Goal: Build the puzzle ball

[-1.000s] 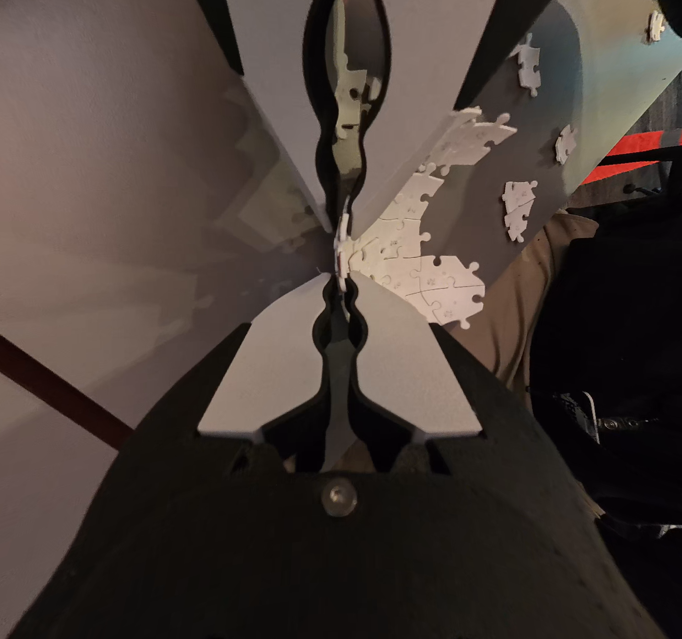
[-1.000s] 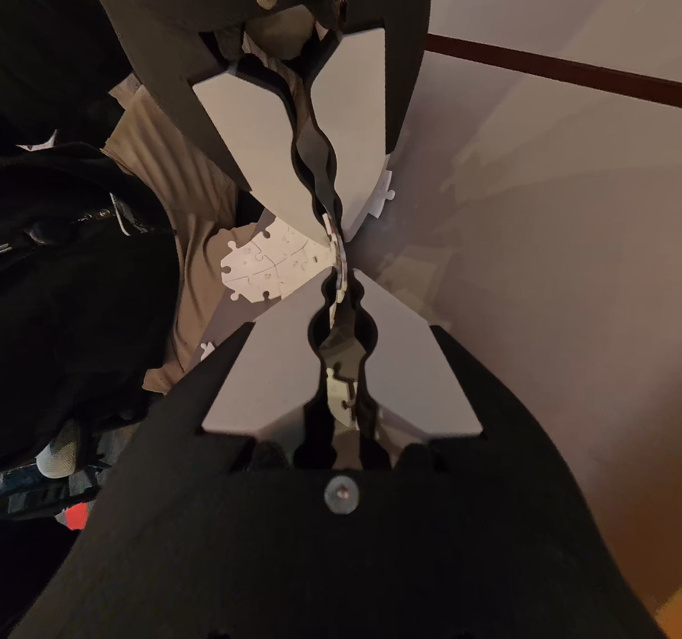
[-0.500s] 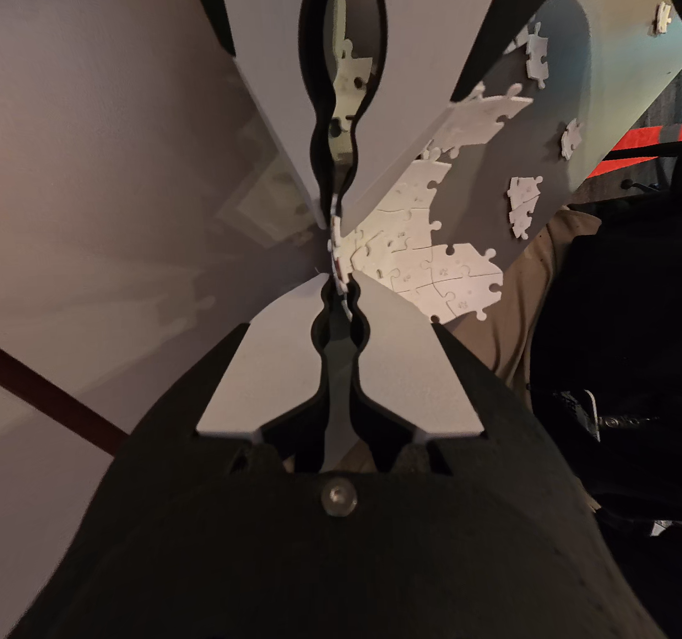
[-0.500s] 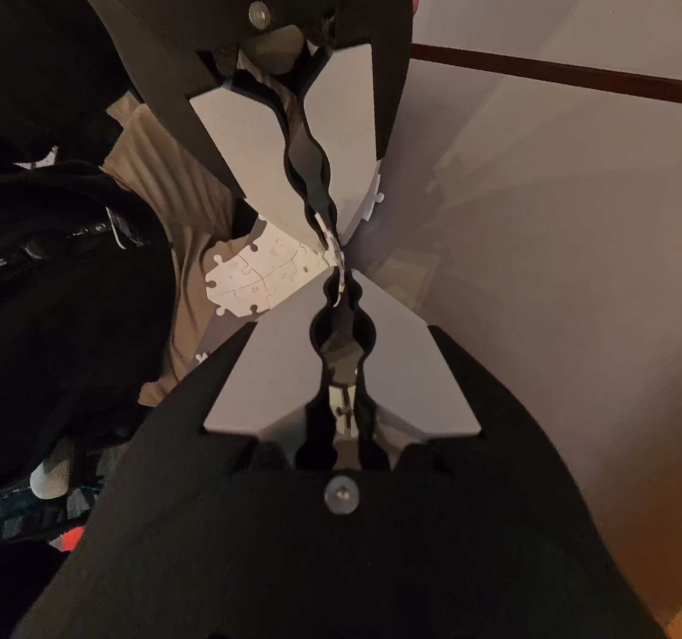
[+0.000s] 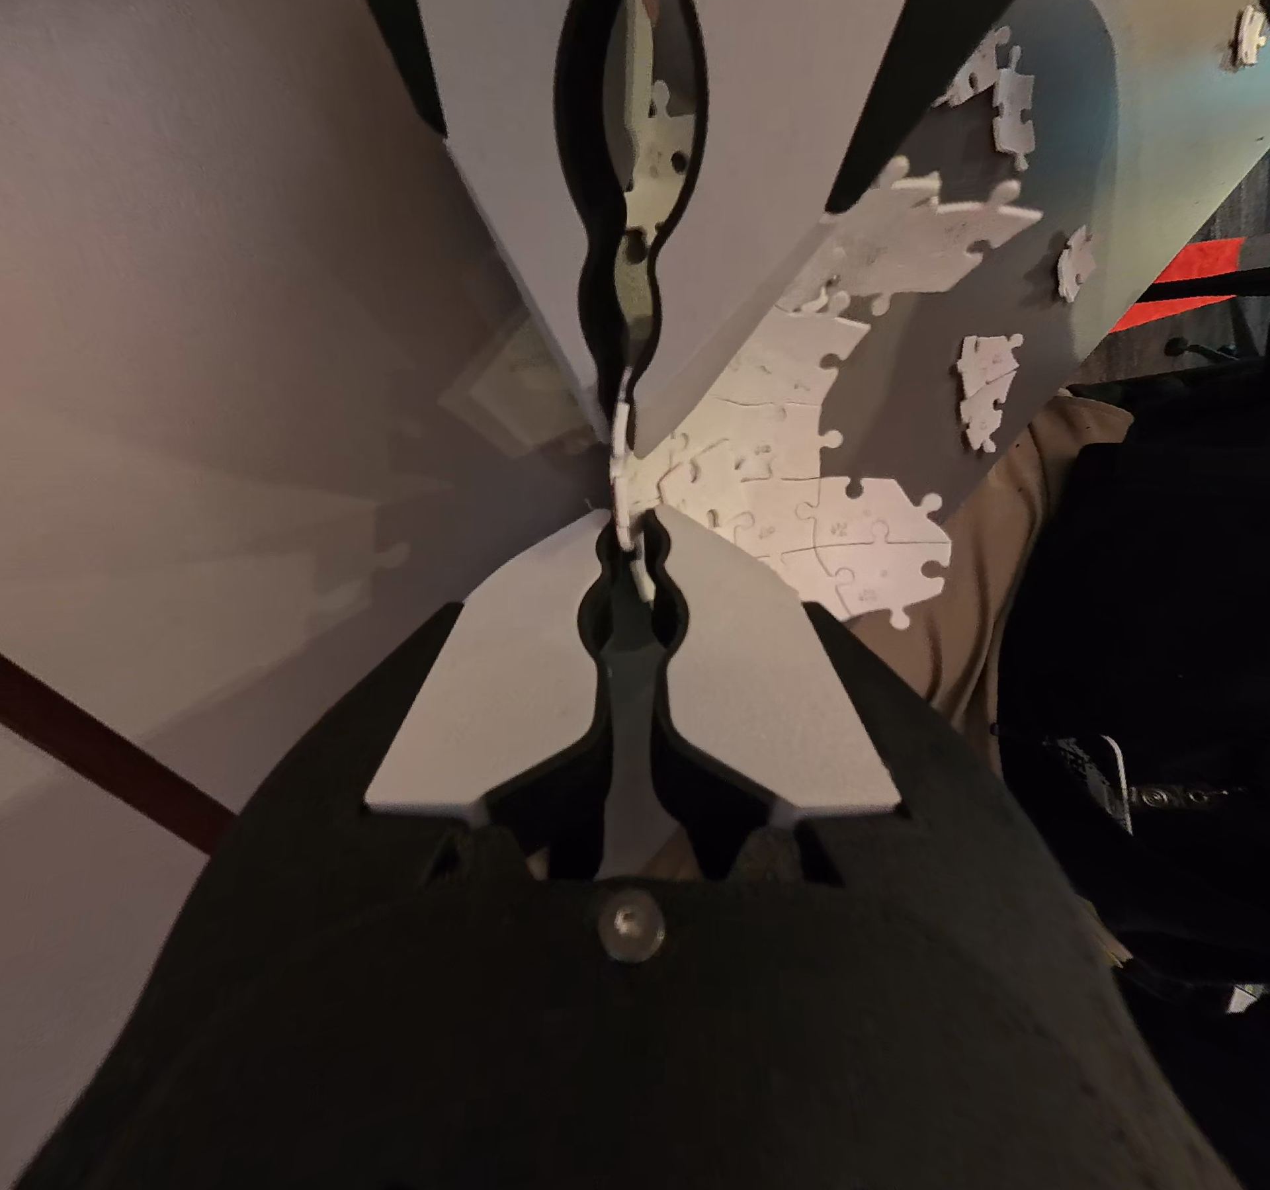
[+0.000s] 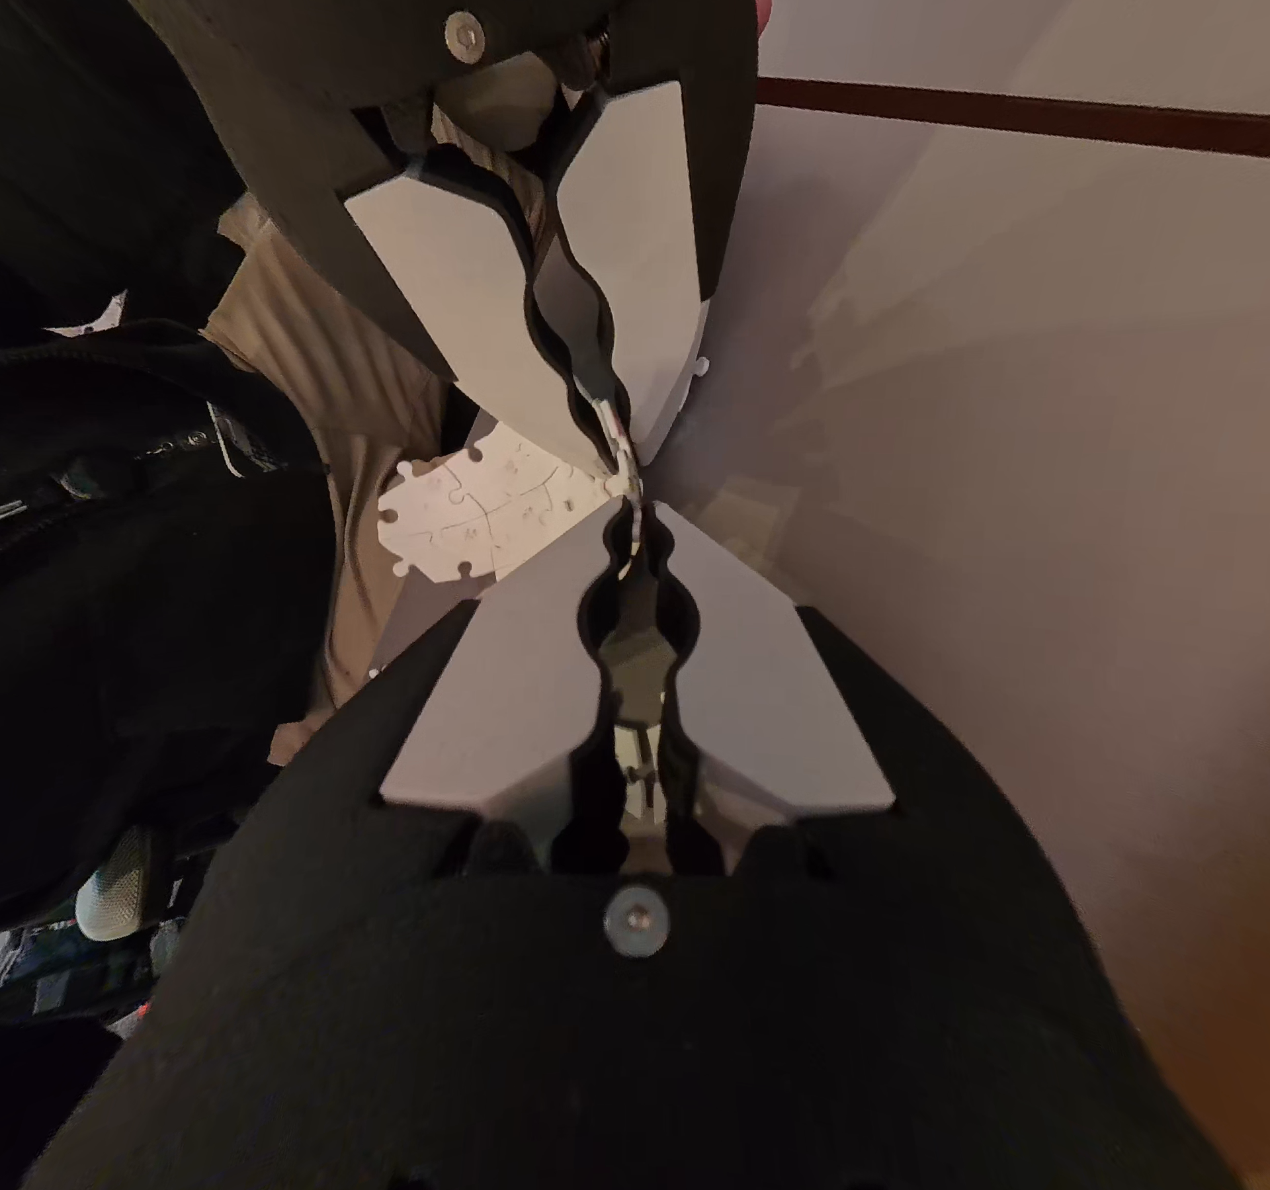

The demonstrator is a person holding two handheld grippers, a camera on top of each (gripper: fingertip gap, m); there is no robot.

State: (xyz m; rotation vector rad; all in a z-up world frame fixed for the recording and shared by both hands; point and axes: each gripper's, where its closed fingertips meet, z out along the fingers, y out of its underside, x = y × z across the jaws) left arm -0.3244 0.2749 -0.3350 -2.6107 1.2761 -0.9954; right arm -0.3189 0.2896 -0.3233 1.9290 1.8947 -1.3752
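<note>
Swung a little farther outward since a second ago, the joined curved section (image 5: 811, 511) hangs between left tool (image 5: 636, 538) and right tool (image 6: 636, 518), both clamped on its edge, while loose pieces (image 5: 986, 387) await on the surface (image 5: 1168, 126).

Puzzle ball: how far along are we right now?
Done: a curved section of joined pieces, nowhere near a closed ball. In hand: the left tool and right tool meet tip to tip, both pinching that section's edge. Left: loose pieces lie on the grey table.
</note>
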